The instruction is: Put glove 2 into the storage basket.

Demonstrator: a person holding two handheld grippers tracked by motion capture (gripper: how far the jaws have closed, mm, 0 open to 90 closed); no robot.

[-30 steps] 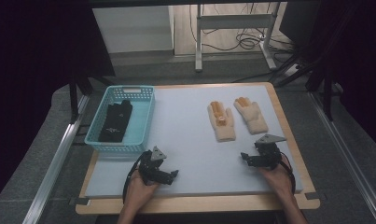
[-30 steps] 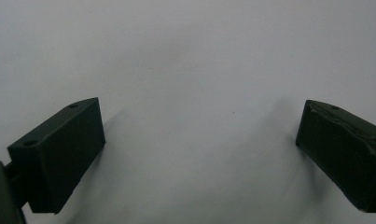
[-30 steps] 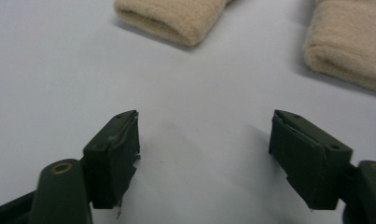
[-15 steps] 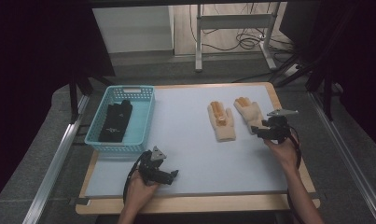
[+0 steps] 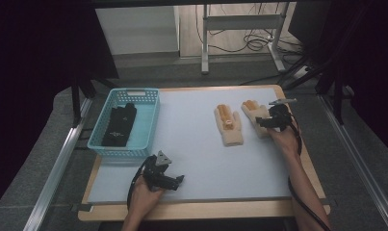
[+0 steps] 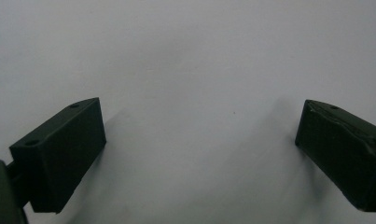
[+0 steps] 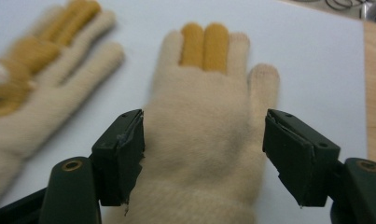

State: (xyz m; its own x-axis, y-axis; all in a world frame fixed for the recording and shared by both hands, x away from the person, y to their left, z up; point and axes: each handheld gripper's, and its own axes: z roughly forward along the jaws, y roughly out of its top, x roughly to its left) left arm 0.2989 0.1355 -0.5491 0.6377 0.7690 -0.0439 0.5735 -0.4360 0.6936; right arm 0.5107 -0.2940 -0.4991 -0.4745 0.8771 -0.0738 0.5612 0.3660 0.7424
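Note:
Two cream knit gloves with orange fingers lie flat on the white mat at the far right. My right gripper (image 5: 263,121) hovers over the right-hand glove (image 5: 252,108). In the right gripper view that glove (image 7: 199,93) lies between the jaws of the right gripper (image 7: 204,126), which have just been opening; they straddle its palm without pinching it. The other glove (image 7: 41,79) lies to its left (image 5: 228,126). My left gripper (image 5: 178,179) rests near the front left of the mat, its jaws wide apart over bare mat (image 6: 199,109).
A light blue plastic basket (image 5: 134,91) stands at the mat's left side with black gloves (image 5: 119,126) inside. The white mat (image 5: 196,154) covers a wooden table, whose edge (image 5: 321,159) runs close to the right hand. Metal frame rails flank both sides.
The right hand has travelled from the front right of the mat away from the person to the right-hand glove. The left hand has stayed put.

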